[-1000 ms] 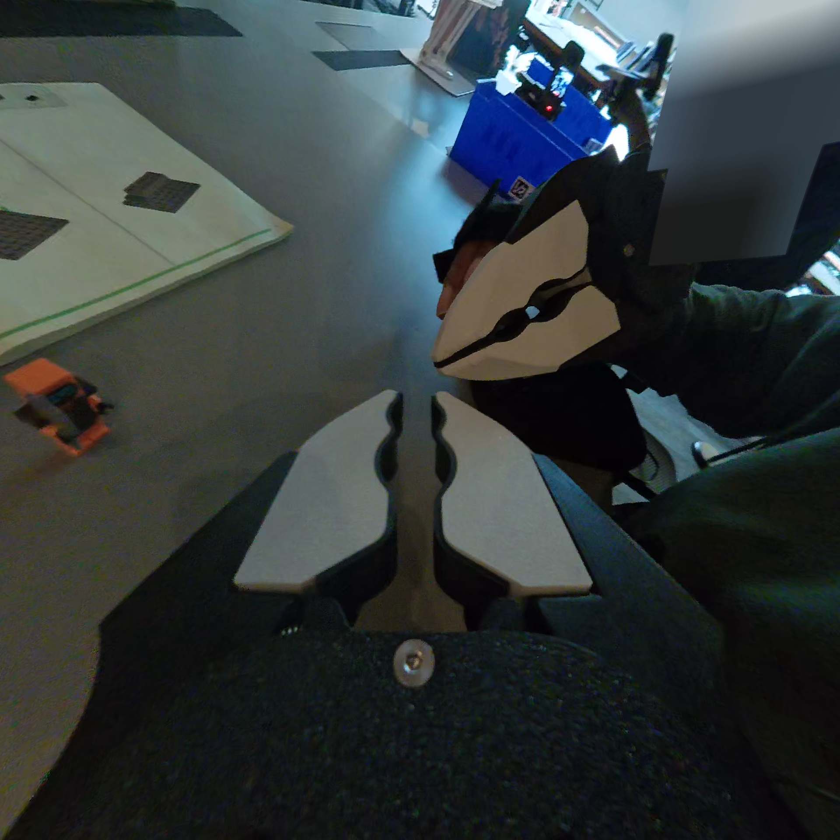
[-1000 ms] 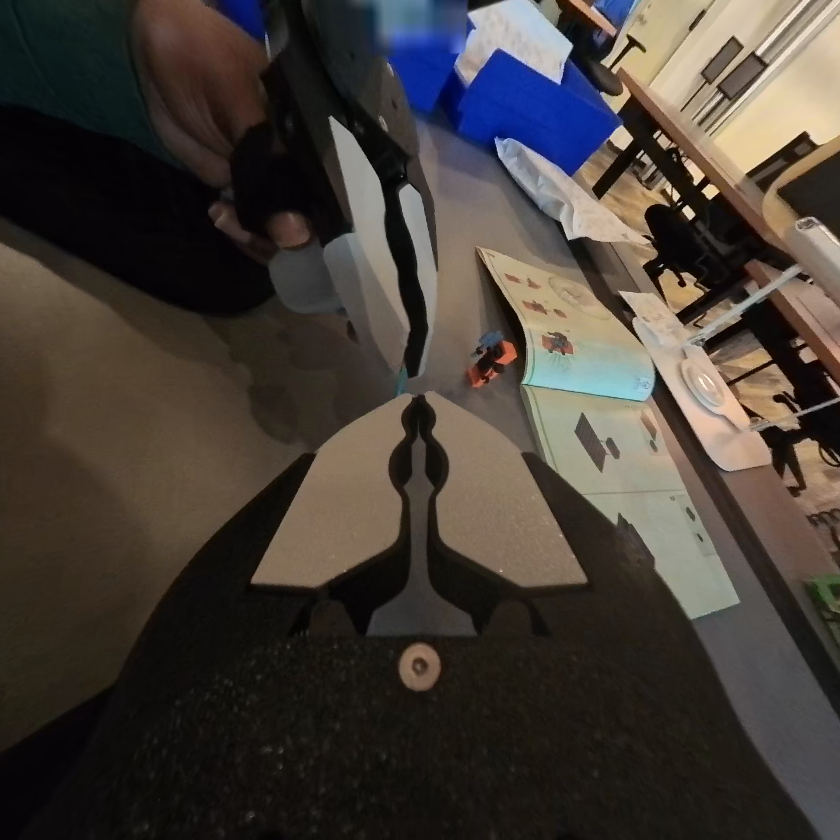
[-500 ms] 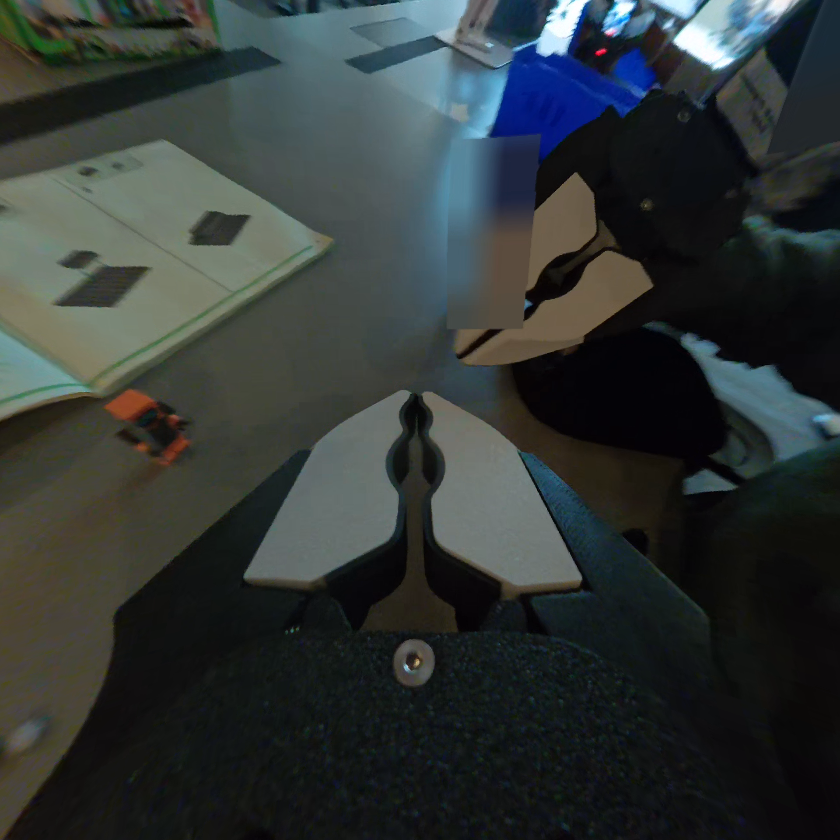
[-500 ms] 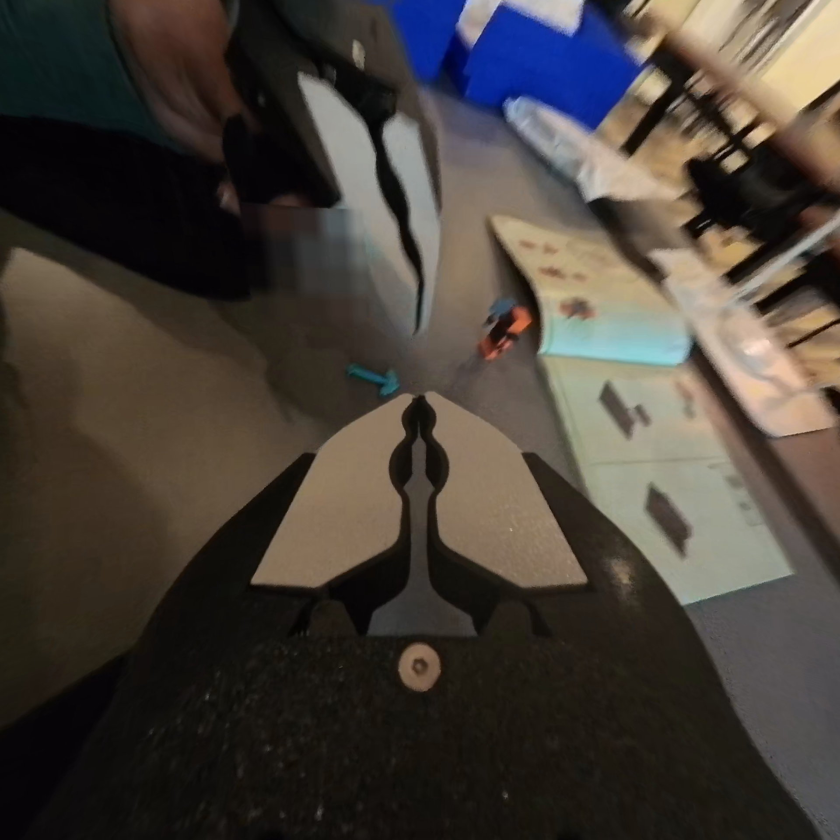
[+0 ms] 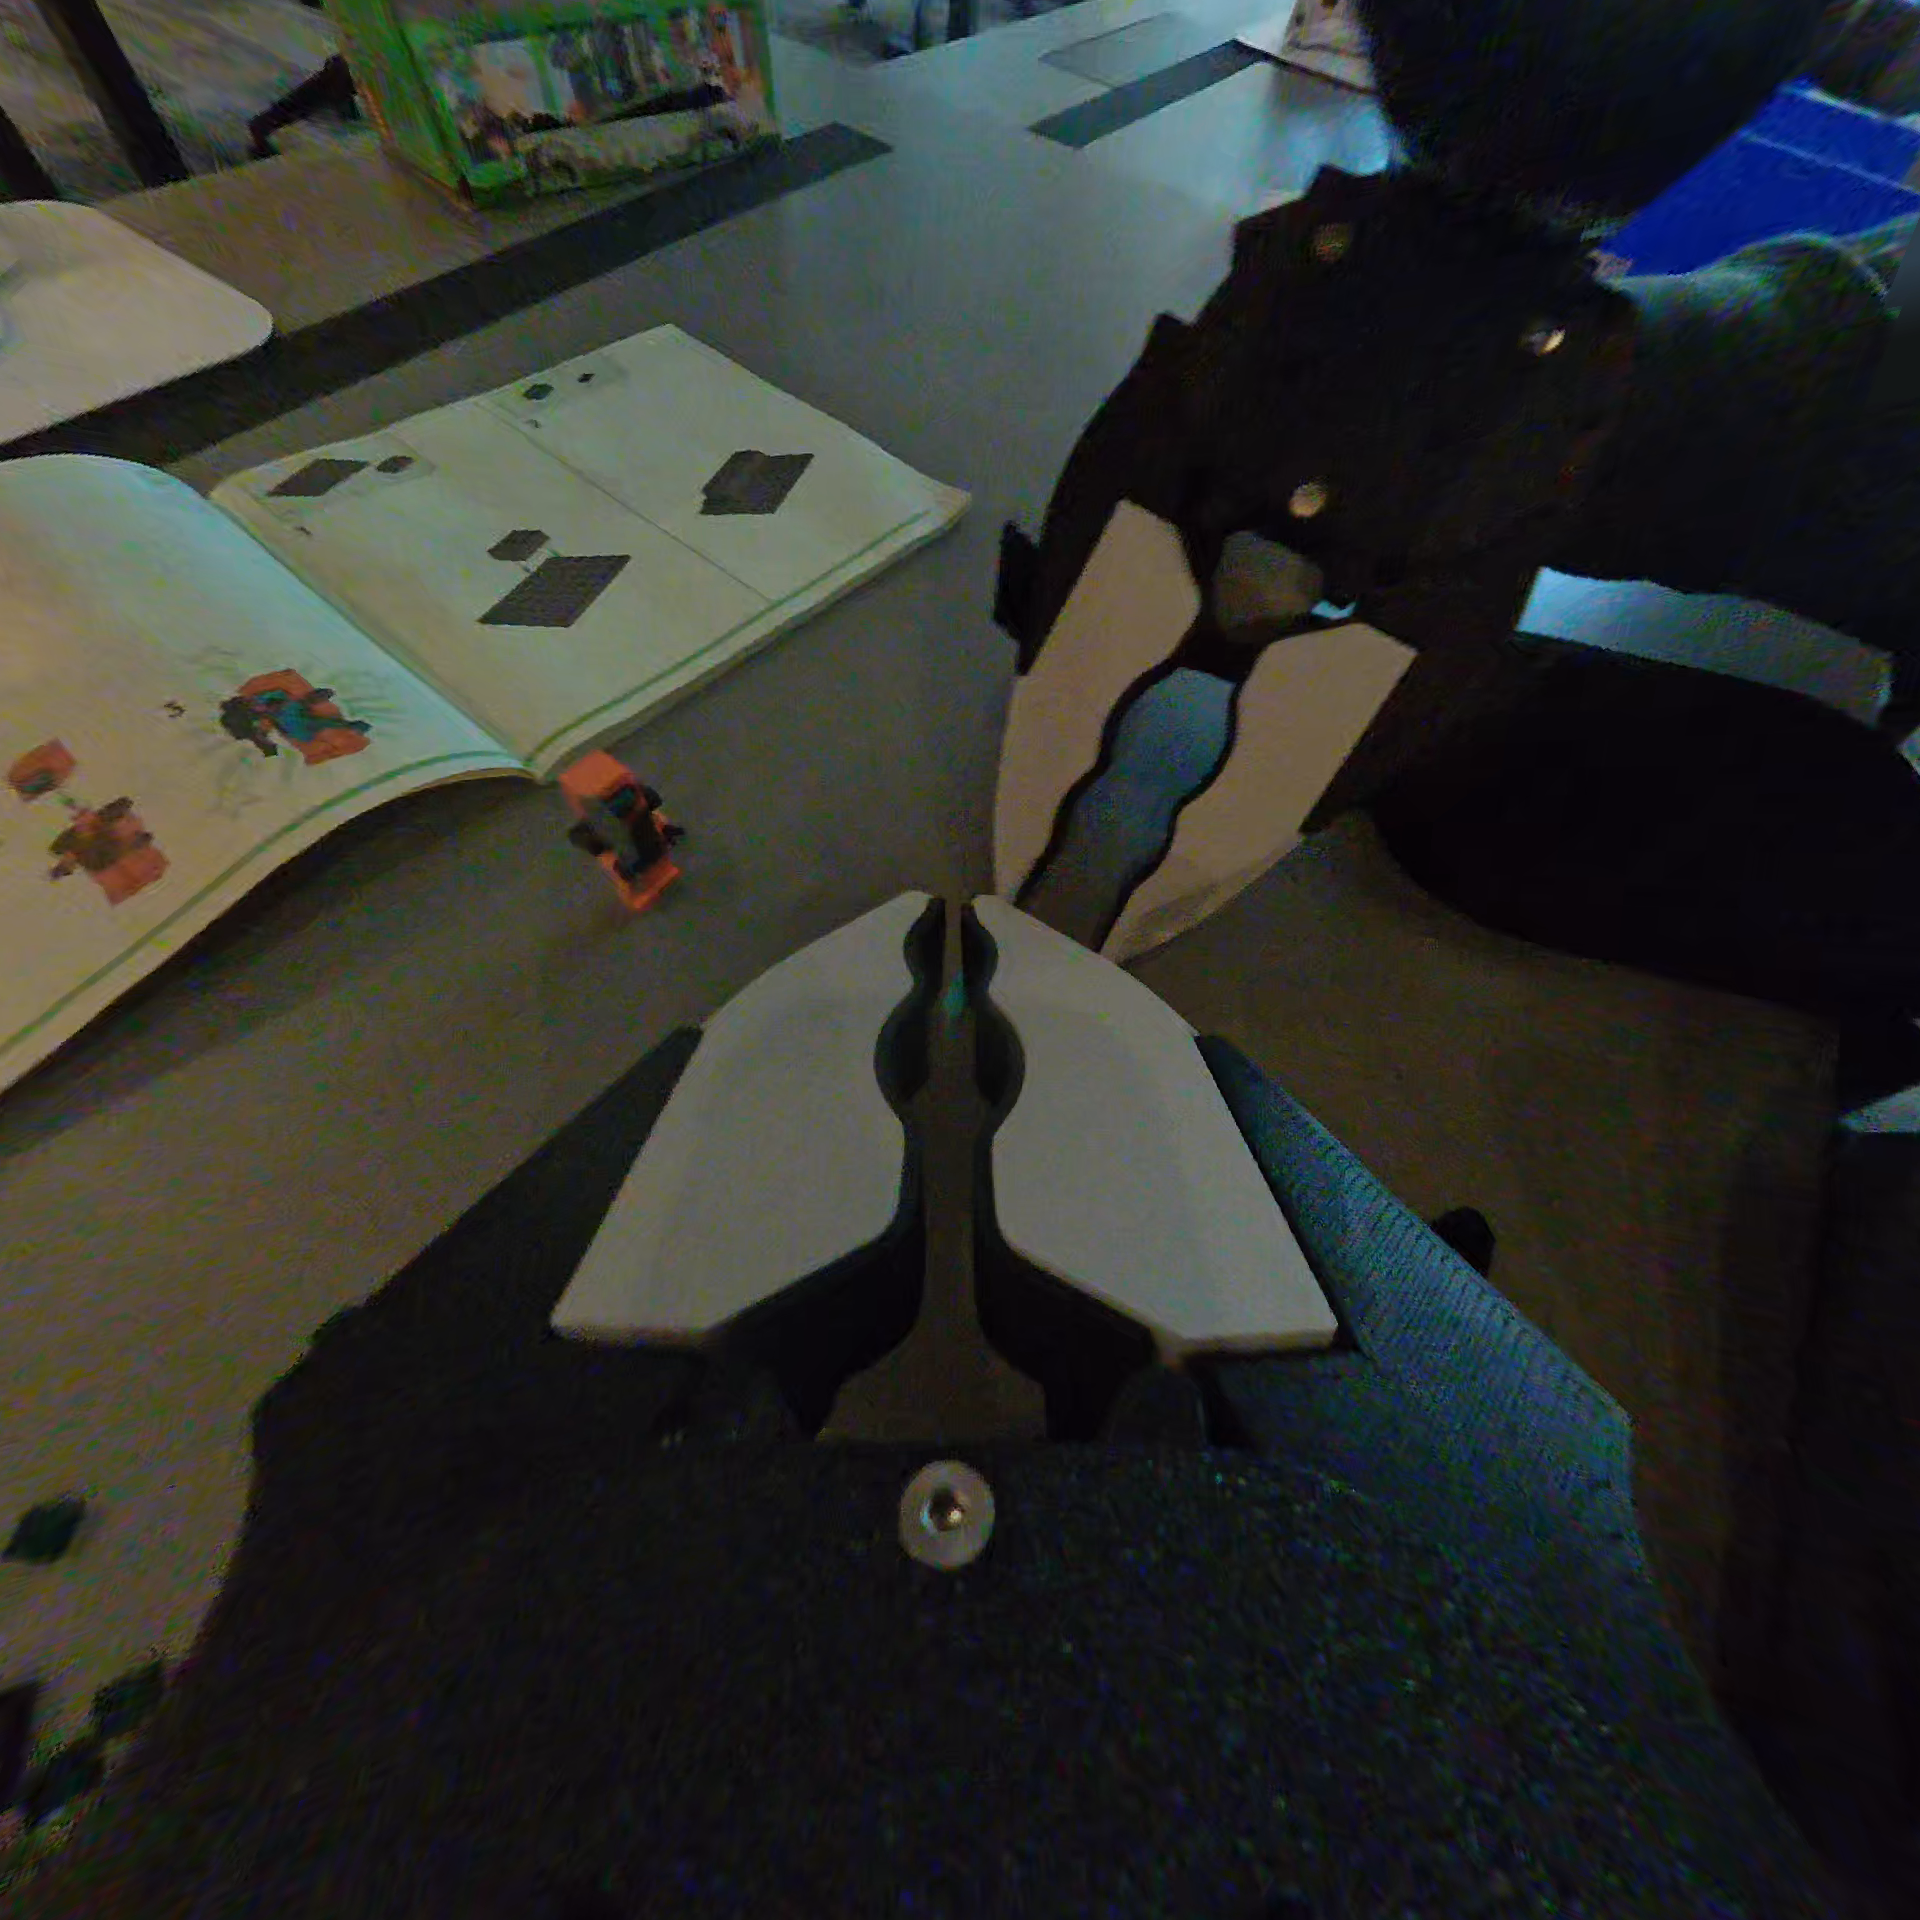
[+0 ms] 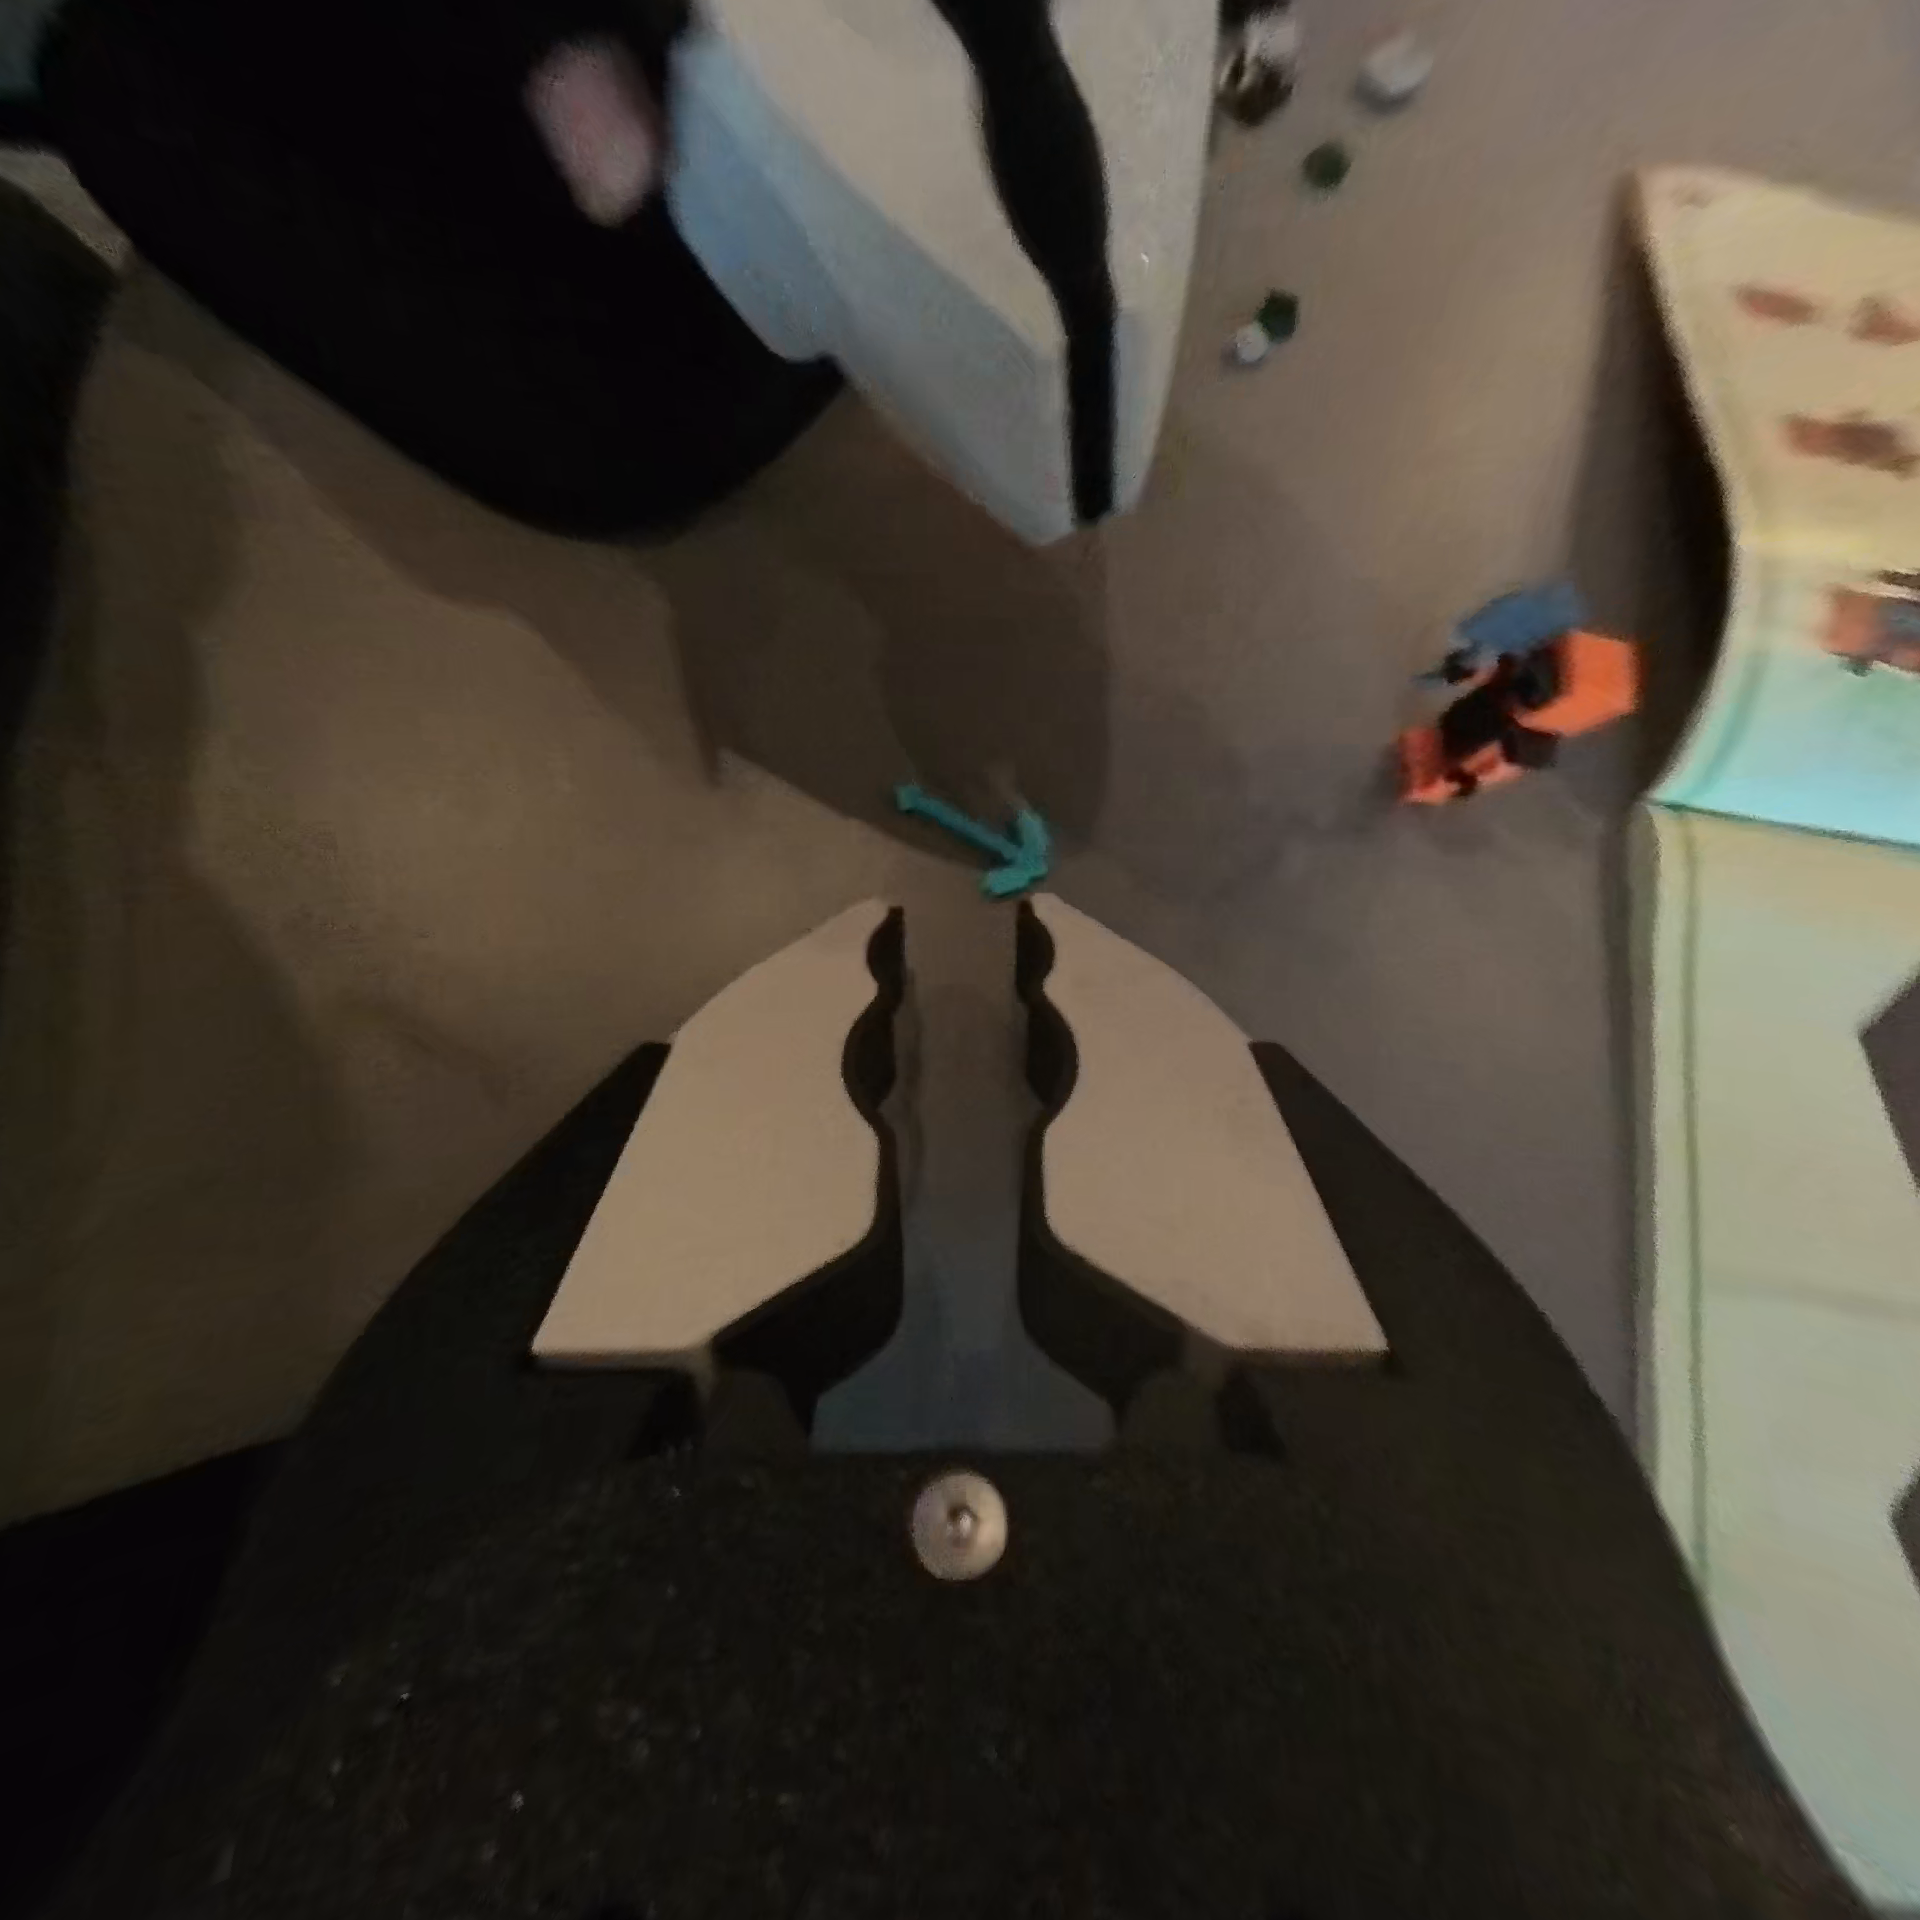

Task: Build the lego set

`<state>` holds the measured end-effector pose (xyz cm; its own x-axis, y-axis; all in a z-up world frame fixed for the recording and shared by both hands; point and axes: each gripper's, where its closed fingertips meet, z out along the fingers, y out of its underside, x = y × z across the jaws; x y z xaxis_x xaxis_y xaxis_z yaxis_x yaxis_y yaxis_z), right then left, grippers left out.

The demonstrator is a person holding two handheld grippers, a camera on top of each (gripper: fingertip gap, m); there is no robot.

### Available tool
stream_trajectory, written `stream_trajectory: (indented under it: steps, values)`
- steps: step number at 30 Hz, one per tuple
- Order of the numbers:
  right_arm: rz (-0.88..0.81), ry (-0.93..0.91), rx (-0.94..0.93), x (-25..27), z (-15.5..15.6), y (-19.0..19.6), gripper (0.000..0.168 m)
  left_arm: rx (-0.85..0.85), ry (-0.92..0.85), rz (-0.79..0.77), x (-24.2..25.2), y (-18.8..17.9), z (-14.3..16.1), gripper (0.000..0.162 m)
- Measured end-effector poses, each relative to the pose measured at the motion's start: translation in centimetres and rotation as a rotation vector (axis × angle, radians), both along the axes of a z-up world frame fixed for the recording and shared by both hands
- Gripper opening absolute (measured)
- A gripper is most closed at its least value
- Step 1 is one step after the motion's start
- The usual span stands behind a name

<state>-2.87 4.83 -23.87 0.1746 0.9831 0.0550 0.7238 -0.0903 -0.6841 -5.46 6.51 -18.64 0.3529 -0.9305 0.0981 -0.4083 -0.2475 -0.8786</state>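
Since 1 s ago, your right gripper (image 6: pixel 958 906) has parted its jaws to a narrow gap and lowered toward the worktop (image 6: pixel 416 727), and the teal pickaxe piece (image 6: pixel 977 836) now lies flat just beyond its tips. Your left gripper (image 5: pixel 954 902) holds its jaws almost together, a thin slit between them with a teal sliver showing through; whether they grip it cannot be told. An orange lego figure (image 5: pixel 621 826) stands near the open instruction booklet (image 5: pixel 582 540), with a green set box (image 5: pixel 582 88) farther back.
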Motion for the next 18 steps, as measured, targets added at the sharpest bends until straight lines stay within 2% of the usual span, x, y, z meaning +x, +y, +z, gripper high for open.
stream_trajectory:
  steps: [1, 6, 11, 18]
  values:
    - [0.011, -0.029, -0.01, -0.3, -0.4, 0.3, 0.023, 0.007, 0.001, 0.007, -0.3, 0.0, 0.0, 0.005]
    - [0.043, -0.108, -0.048, -1.4, -1.7, 1.2, 0.027, 0.009, -0.002, 0.02, -1.6, -0.1, -0.1, 0.005]
    - [0.064, -0.118, -0.097, -1.5, -1.8, 1.5, 0.011, -0.01, -0.016, 0.016, -2.3, 0.0, -0.4, 0.004]
    - [0.092, -0.108, -0.083, -1.4, -1.8, 1.7, 0.008, -0.025, -0.004, -0.02, -1.9, -0.6, -0.8, 0.003]
